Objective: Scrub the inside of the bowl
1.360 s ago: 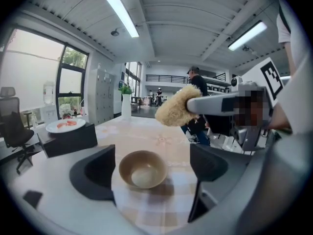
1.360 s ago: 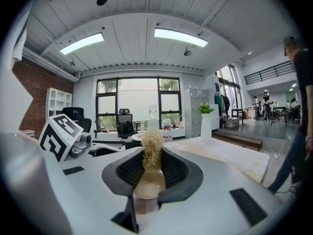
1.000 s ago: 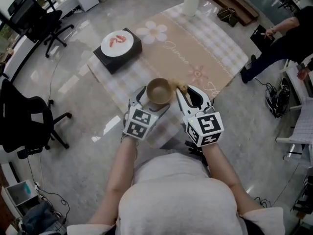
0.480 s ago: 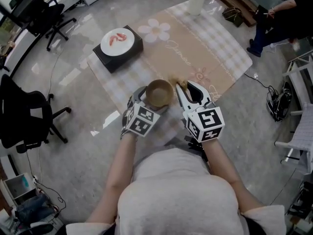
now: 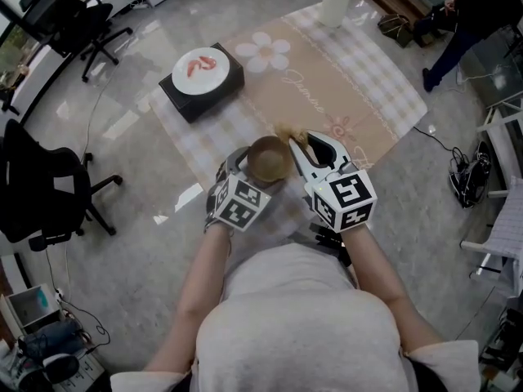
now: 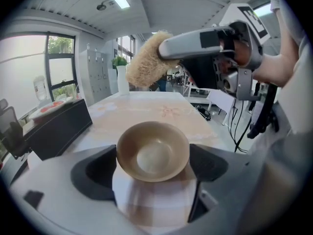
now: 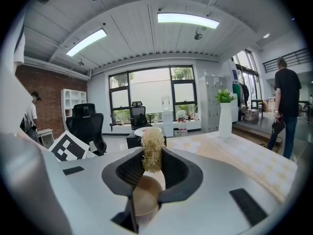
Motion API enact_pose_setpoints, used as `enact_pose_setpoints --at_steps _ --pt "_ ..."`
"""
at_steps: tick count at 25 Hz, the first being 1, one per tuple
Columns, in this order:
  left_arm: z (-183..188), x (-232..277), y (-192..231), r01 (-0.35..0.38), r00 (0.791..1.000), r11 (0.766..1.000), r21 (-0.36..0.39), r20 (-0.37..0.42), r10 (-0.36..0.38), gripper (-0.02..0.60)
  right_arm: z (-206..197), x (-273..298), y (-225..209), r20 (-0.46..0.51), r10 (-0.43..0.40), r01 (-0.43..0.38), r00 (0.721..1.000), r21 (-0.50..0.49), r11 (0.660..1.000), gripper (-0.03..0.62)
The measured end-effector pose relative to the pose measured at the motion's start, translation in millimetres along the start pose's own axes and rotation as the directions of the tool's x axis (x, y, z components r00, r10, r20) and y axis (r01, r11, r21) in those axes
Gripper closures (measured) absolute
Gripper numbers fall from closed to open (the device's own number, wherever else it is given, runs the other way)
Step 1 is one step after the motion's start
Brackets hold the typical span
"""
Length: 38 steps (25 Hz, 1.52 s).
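A tan bowl [image 5: 267,158] is held in my left gripper [image 5: 260,168], whose jaws are shut on the bowl's sides. In the left gripper view the bowl [image 6: 152,151] faces the camera, its inside bare and smooth. My right gripper [image 5: 304,144] is shut on a straw-coloured scrubber [image 5: 292,135] just right of the bowl's rim. The left gripper view shows the scrubber [image 6: 145,65] hanging above the bowl and apart from it. In the right gripper view the scrubber [image 7: 152,153] stands pinched between the jaws, with the bowl [image 7: 143,199] below them.
A checked tablecloth [image 5: 351,80] with flower prints covers the low table. A black box with a white plate [image 5: 201,70] stands at the back left, a white vase [image 5: 336,5] at the far end. Office chairs [image 5: 45,190] stand left. A person [image 5: 478,2] walks at the back right.
Both grippers keep their holds and barely move. The scrubber has shifted slightly toward the bowl's far rim. The person at the back right has walked further away.
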<state>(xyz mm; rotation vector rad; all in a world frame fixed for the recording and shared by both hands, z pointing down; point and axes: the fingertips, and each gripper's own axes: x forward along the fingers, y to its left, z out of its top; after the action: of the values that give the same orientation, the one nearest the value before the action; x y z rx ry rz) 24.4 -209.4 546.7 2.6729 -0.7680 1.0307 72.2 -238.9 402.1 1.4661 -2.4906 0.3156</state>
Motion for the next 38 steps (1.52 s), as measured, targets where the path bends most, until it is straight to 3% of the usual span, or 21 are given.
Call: enact_pose_setpoints --at_steps 5,11,20,38 --pt "-1.7 0.9 0.8 0.002 1.0 1.0 0.001 -0.006 -0.002 0.137 -4.9 24.6 9.9 -0.086 0.105 -0.109 0.991 -0.04 0.993 0.505" --pt "-2.1 0.7 0.1 0.004 1.0 1.0 0.001 -0.002 -0.004 0.137 -30.8 52.2 32.0 -0.255 0.265 -0.286 0.93 -0.047 0.957 0.507" --pt "-1.4 0.3 0.1 0.01 1.0 1.0 0.002 -0.009 -0.01 0.137 -54.9 72.0 42.2 -0.41 0.326 -0.369 0.852 -0.027 0.929 0.511" --pt "-2.6 0.3 0.7 0.01 1.0 1.0 0.003 -0.016 -0.01 0.137 -59.0 70.2 18.2 -0.431 0.242 -0.307 0.869 -0.086 0.948 0.511"
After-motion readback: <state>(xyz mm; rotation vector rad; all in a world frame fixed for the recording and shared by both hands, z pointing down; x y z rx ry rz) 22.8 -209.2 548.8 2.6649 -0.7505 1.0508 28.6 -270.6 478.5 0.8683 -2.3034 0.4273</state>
